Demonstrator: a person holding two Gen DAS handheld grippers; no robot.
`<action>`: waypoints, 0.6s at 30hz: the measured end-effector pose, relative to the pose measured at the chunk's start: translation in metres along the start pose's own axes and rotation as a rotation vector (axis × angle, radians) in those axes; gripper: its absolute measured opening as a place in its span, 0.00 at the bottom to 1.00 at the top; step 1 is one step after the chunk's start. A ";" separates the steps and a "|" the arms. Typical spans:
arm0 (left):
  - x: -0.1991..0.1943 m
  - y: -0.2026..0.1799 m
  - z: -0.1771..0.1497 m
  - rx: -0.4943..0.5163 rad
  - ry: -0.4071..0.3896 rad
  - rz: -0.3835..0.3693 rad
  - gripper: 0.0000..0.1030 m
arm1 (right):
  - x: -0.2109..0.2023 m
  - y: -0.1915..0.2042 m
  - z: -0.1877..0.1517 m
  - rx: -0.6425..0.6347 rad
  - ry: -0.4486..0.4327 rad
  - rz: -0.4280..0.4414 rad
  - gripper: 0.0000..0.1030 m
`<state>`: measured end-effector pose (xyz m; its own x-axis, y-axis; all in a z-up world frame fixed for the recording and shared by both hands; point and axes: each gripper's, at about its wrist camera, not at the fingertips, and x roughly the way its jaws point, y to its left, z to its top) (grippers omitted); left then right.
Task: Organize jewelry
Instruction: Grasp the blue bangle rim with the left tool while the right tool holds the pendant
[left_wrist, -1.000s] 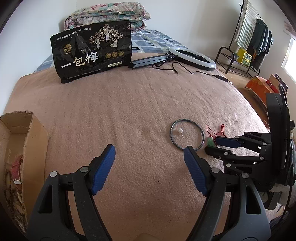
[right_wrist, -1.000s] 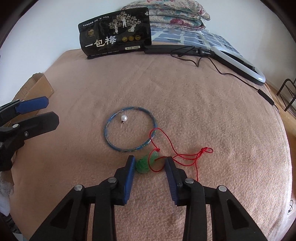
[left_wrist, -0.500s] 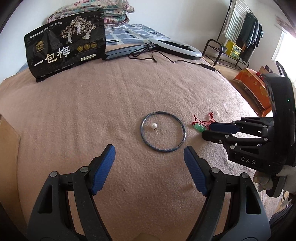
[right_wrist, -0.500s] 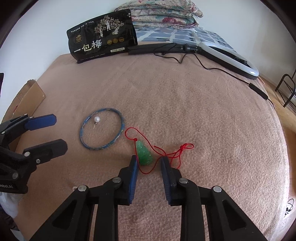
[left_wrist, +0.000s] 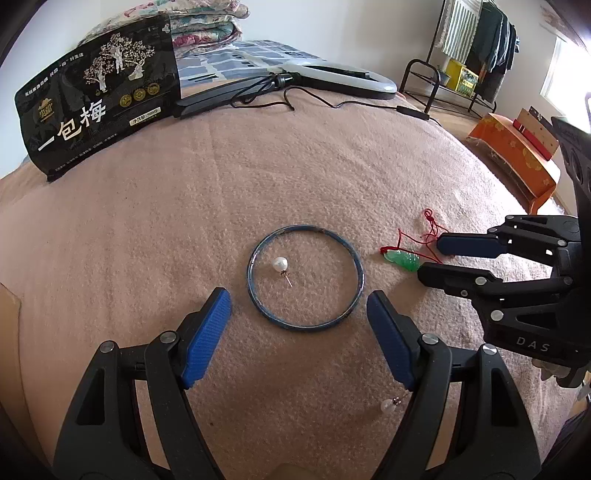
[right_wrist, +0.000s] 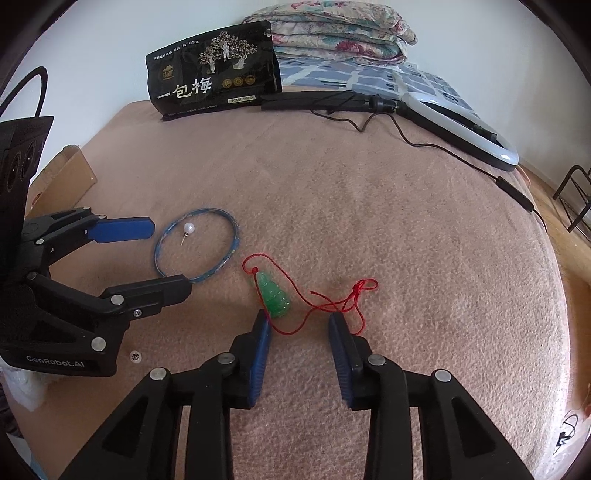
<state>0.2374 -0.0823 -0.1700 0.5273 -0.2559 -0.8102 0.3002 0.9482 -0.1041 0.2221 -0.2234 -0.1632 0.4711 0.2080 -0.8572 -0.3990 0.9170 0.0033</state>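
Right claw (right_wrist: 300, 325) just parted, empty behind green pendant (right_wrist: 274, 294) on red cord, left claw (left_wrist: 298, 310) wide

Bed blanket (left_wrist: 295, 166): plain dusty pink, fuzzy.
Bangle (left_wrist: 306, 276): blue, worn patches.
Earring (left_wrist: 279, 264): white pearl, gold-tone post; 2nd pearl earring (left_wrist: 386, 406) same.
Pendant (right_wrist: 274, 294): bright green, on red cord (right_wrist: 332, 301).
Snack bag (right_wrist: 214, 86): black w/ white characters, pale tree print, gold seals.
Folded quilt (right_wrist: 332, 33): floral, pink/teal on cream.
Ring light (left_wrist: 340, 75): white, blk stand.
Both claws: blk frames, blue pads.
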 end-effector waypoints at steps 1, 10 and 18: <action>0.002 -0.001 0.000 0.005 0.004 0.004 0.76 | 0.000 -0.002 -0.001 0.005 -0.001 0.000 0.40; 0.013 -0.005 0.008 0.022 0.008 0.059 0.76 | 0.001 -0.001 0.000 0.006 -0.009 0.024 0.42; 0.016 0.005 0.011 -0.015 0.006 0.053 0.71 | 0.007 0.008 0.008 -0.042 -0.011 0.015 0.42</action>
<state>0.2559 -0.0833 -0.1767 0.5372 -0.2038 -0.8185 0.2595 0.9632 -0.0695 0.2285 -0.2117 -0.1650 0.4733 0.2253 -0.8516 -0.4387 0.8986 -0.0061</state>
